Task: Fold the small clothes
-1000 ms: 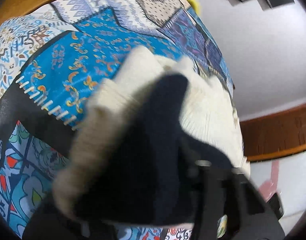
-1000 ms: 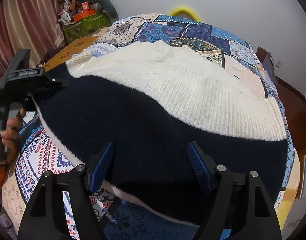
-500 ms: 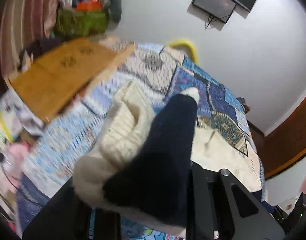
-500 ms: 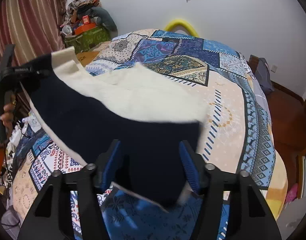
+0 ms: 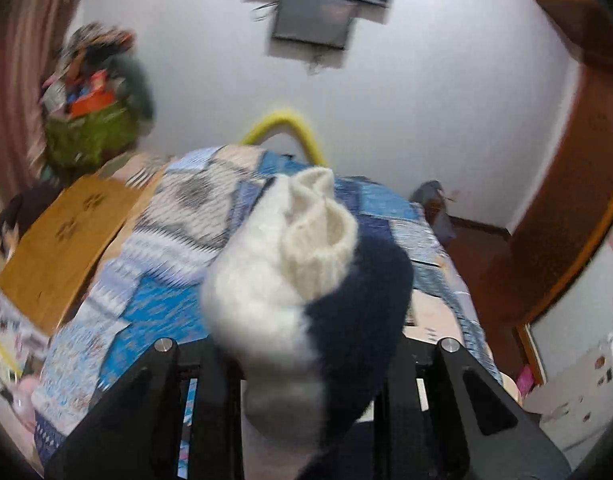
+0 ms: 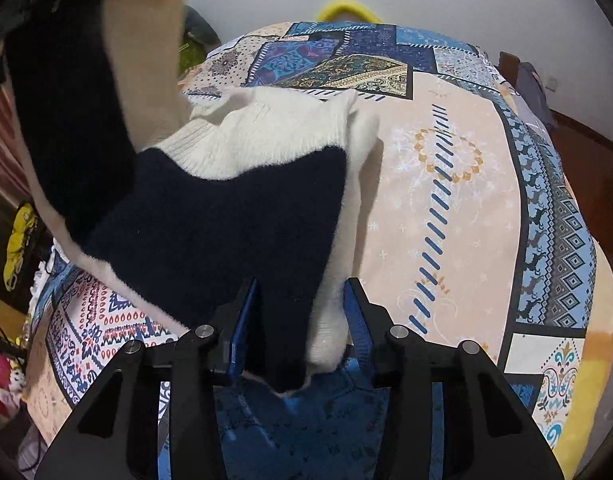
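A small knit sweater (image 6: pixel 234 216), cream in its upper part and navy in its lower part, is held up between both grippers above a bed covered with a patchwork bedspread (image 6: pixel 458 184). In the right wrist view the right gripper (image 6: pixel 302 322) sits at six o'clock, and its blue-padded fingers (image 6: pixel 242 320) have just been closing on a bunched fold of navy and cream knit, which now fills the gap between them and is pinched there. From that grip the sweater spreads toward twelve o'clock, its cream part lying on the bedspread, while one side rises steeply toward ten o'clock, off the bed and out of the view at the top left corner. In the left wrist view the left gripper (image 5: pixel 306 364) holds a thick wad of the same sweater (image 5: pixel 306 280) at six o'clock; its black fingers (image 5: pixel 222 392) are nearly closed on the cloth, and a ribbed cream cuff stands up at the centre, hiding the fingertips. Beyond it lie the bedspread, a wooden board (image 5: pixel 62 248) at nine o'clock, a yellow hoop (image 5: pixel 284 126) at the bed's far edge toward twelve o'clock, and a dark screen (image 5: pixel 318 4) on the white wall at twelve o'clock. The left view is blurred.
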A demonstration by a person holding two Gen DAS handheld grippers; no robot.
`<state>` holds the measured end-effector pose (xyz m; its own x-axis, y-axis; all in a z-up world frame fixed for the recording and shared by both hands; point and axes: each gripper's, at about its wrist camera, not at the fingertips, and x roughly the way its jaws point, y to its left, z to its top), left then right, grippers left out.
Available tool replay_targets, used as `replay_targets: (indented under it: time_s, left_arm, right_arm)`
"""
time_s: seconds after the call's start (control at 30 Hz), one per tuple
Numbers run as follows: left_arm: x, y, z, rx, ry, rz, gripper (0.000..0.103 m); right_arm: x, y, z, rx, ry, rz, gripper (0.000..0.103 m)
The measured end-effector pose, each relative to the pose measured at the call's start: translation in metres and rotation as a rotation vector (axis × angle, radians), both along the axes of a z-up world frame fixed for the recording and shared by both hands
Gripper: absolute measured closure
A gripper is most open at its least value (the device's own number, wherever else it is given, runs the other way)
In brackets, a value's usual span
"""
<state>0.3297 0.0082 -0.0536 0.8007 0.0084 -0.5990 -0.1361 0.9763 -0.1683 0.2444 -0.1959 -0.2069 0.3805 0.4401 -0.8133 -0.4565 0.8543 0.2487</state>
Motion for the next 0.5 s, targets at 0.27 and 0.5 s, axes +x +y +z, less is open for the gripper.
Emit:
replay_targets:
  time_s: [0.27,0.5]
  left_arm:
    - [0.006,-0.09,-0.034,0.091,0.066,-0.234,0.08]
    - [-0.029,-0.11,-0.075,0.171,0.198,-0.442,0.075]
  right_arm:
    - [-0.004,-0.011,0.002,0.042,0.013,0.001,0.062]
    - [-0.013,-0.021,0.014,0.063,-0.014,0.018,0.062]
